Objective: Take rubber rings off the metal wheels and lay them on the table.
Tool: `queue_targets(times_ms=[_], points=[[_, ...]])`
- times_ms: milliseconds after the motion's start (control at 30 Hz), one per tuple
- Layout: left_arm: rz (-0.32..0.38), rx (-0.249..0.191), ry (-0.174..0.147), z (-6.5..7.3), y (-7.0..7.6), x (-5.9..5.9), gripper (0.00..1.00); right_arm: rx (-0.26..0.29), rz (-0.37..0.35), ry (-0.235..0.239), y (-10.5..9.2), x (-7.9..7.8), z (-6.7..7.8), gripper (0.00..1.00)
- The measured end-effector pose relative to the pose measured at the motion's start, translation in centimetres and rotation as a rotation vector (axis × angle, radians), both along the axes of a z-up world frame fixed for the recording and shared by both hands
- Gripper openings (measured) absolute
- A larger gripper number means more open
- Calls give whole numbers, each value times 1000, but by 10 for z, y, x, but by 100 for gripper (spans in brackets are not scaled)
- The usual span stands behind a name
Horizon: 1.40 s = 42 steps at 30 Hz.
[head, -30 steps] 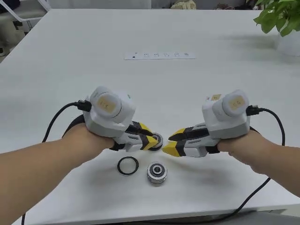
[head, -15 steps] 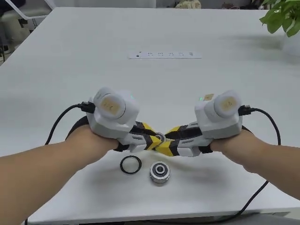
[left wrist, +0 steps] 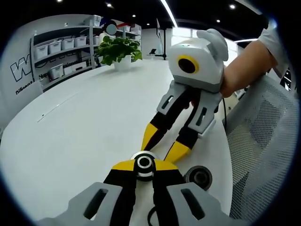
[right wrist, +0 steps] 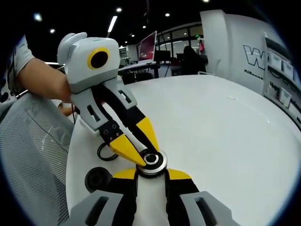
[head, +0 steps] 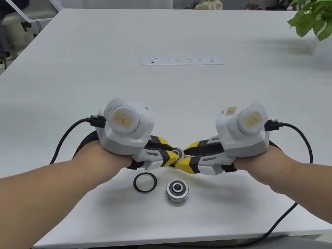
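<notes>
Head view, lower centre: my left gripper (head: 170, 158) and right gripper (head: 185, 162) meet tip to tip above the table (head: 155, 93), with the held wheel (head: 177, 153) right between them. Left gripper view shows my left jaws drawn narrow, clamped on that wheel. Right gripper view puts my right jaws either side of its rim, slightly parted; whether they're biting the rubber yet, I cannot tell. Just below in the head view, 1 loose ring (head: 144, 182) lies flat on the table. Beside it, not touching, sits a 2nd wheel (head: 177, 190). I'd call this the strip on the held wheel, with the grip being set. Next, I reckon, the right jaws need to catch the rubber edge only, then peel away while the left holds firm. Slip onto metal and nothing comes off.
</notes>
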<state>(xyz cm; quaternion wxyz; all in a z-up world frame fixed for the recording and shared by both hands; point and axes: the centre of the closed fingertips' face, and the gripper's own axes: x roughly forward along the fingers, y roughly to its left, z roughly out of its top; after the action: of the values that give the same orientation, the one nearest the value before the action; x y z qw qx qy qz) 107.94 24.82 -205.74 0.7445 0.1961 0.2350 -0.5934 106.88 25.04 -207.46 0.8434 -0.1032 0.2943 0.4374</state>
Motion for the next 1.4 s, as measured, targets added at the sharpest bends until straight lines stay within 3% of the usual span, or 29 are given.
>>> queue_targets(times_ms=[933, 1400], points=[[22, -1, 0, -1, 1, 0, 7, -20, -34, 31, -9, -3, -2, 0], [23, 0, 0, 0, 1, -2, 6, 54, -135, 77, -18, 6, 2, 0]])
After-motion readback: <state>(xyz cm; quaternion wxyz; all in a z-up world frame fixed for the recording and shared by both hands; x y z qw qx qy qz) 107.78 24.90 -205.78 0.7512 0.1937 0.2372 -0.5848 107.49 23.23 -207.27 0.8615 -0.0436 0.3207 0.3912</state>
